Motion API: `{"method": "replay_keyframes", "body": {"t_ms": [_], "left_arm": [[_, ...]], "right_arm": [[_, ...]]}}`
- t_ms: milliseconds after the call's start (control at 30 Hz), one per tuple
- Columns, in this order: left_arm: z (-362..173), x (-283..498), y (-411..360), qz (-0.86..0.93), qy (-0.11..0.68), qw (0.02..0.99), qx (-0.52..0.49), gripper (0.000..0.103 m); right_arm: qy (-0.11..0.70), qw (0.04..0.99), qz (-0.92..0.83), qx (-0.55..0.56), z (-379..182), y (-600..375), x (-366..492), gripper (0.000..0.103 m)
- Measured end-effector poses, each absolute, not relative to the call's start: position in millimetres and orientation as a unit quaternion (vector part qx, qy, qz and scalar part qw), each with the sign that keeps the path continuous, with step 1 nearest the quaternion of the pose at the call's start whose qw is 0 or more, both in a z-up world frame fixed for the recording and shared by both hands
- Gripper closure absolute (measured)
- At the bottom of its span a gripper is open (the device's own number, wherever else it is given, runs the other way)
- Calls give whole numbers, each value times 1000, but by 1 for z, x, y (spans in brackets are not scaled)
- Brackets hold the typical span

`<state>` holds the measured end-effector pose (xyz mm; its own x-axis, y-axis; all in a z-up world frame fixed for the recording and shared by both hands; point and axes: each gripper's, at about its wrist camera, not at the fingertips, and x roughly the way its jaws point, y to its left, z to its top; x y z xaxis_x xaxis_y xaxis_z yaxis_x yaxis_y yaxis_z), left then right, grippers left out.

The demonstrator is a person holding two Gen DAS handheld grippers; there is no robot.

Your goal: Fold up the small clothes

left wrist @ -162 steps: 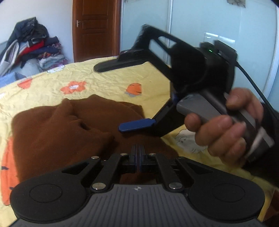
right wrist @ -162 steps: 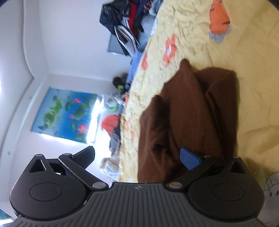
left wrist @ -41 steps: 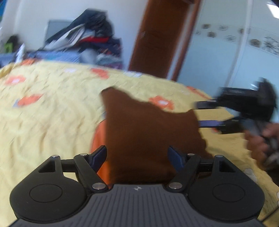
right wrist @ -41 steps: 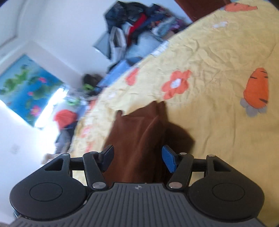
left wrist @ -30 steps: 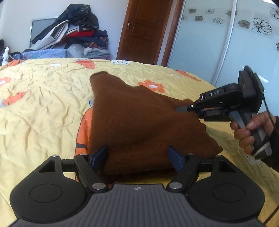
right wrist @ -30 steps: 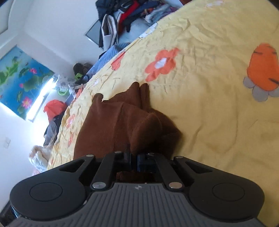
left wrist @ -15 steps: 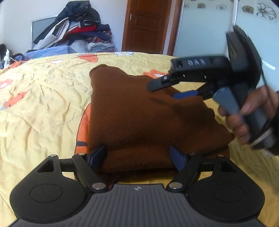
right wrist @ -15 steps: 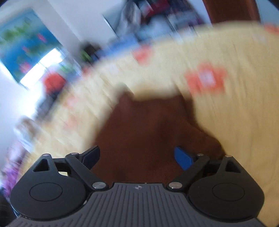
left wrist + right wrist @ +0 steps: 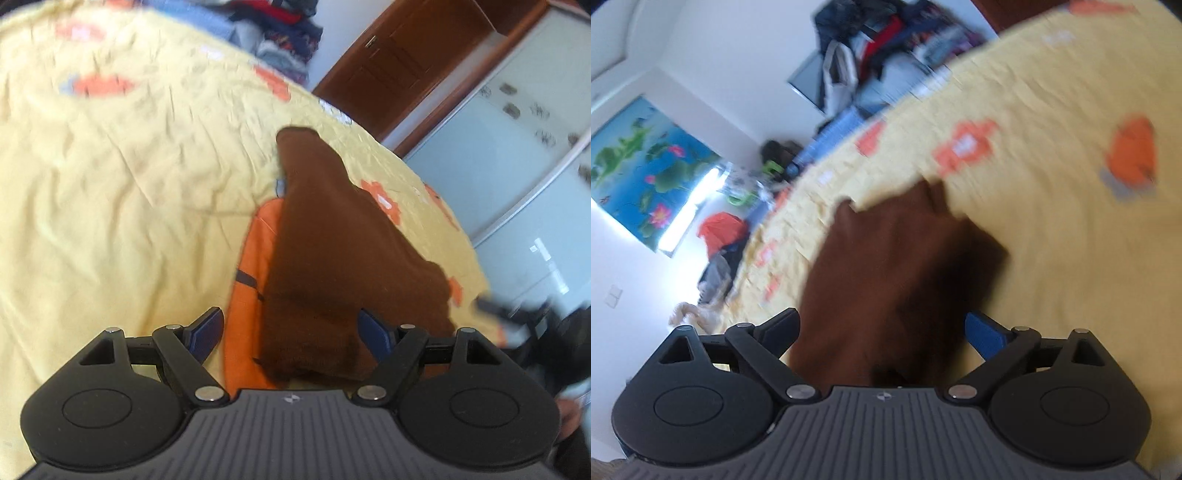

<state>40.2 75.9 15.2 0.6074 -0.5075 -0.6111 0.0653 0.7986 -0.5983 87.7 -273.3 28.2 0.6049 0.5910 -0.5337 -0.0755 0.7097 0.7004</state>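
Left gripper (image 9: 291,330): jaws spread wide, blue-padded fingers (image 9: 207,328) well apart, nothing clamped between them. Right gripper (image 9: 886,332): jaws likewise spread wide, holding nothing; view motion-blurred.

Plain brown garment (image 9: 332,258) on a yellow bedsheet (image 9: 129,184) (orange flower and carrot prints).

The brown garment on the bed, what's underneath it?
Under the brown garment lies the yellow bedspread; an orange carrot print shows along the garment's left edge. The rest of the print and the sheet directly beneath are covered.
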Motion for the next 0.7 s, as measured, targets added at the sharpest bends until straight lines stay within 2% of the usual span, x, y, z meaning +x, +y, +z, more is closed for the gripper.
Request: {"method": "replay_keyframes", "body": {"t_ms": [67,100,133,167,200,233,267,333,400,433,500,567,633,700], "left_arm": [[11,46,72,-187,424,836,-293,24],[9,47,68,-192,427,832,-298,27],[10,48,65,-195,429,831,-296,51],[10,50,63,-192,438,829,-291,68],[11,52,65,-185,444,827,-292,80],[12,51,69,-177,442,827,-300,83],[14,48,73,-171,438,829,-303,83],[13,47,74,-160,437,838,-284,84],[7,47,73,-153,442,841,-274,83],[9,44,73,-155,436,846,-266,80],[19,37,68,-157,425,859,-239,73],[30,23,67,-157,405,875,-214,64],[43,8,62,-162,368,898,-181,59],[57,-3,48,-175,331,918,-134,58]], "right_arm": [[409,822,208,338,16,-267,86,17],[415,816,216,339,12,-263,84,25],[419,814,224,335,11,-257,84,32],[420,817,226,324,12,-251,82,35],[416,823,228,311,16,-247,77,36],[410,829,234,300,22,-243,74,42],[406,832,240,291,27,-241,72,49],[406,835,246,278,32,-240,70,55],[430,832,240,257,20,-236,71,55],[439,830,239,247,14,-236,72,62],[444,824,239,258,14,-241,71,57],[422,828,229,289,25,-254,70,32],[369,852,212,305,46,-269,67,27],[331,866,205,315,66,-276,74,27]]}}
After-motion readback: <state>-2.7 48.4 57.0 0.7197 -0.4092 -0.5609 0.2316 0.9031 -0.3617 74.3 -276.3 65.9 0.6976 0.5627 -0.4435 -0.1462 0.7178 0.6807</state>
